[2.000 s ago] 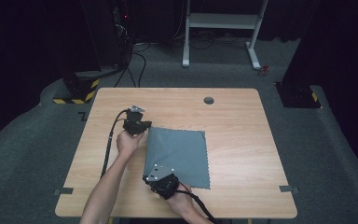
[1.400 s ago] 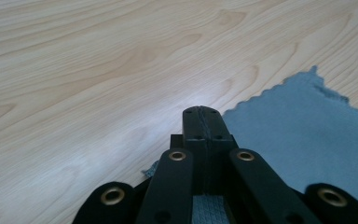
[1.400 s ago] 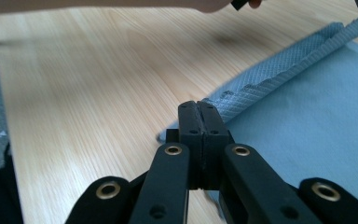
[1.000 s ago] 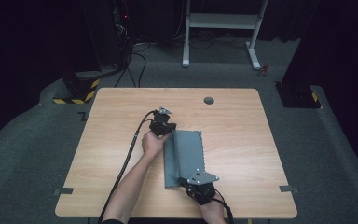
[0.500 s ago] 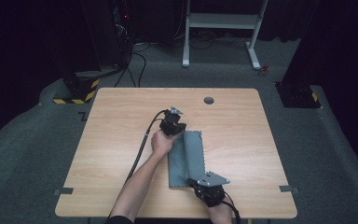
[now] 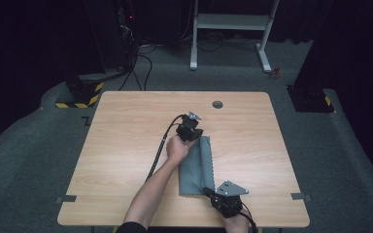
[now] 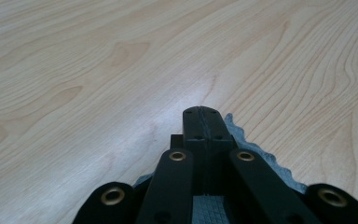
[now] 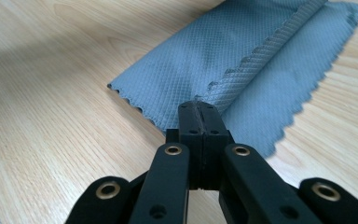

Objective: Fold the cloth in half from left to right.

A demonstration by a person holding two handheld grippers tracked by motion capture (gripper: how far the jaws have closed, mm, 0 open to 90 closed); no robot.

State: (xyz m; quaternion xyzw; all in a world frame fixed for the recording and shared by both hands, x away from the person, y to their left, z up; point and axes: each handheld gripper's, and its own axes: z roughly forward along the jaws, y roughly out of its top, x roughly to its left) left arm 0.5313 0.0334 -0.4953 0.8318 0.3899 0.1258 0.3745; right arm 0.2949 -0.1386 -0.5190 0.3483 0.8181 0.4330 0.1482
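the grey microfibre cloth lay half-folded on the wooden surface, thin, limp and light. the left gripper clenched its far corner, the right gripper its near corner; pinked corners looked the best hold.

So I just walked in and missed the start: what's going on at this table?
A person is folding a grey cloth on the wooden table, with a two-jaw gripper in each hand. The left gripper is shut on the cloth's far corner, the right gripper on its near corner. One side is doubled over the rest, its zigzag edge lying along the cloth and leaving a strip uncovered. Neither gripper has let go yet.
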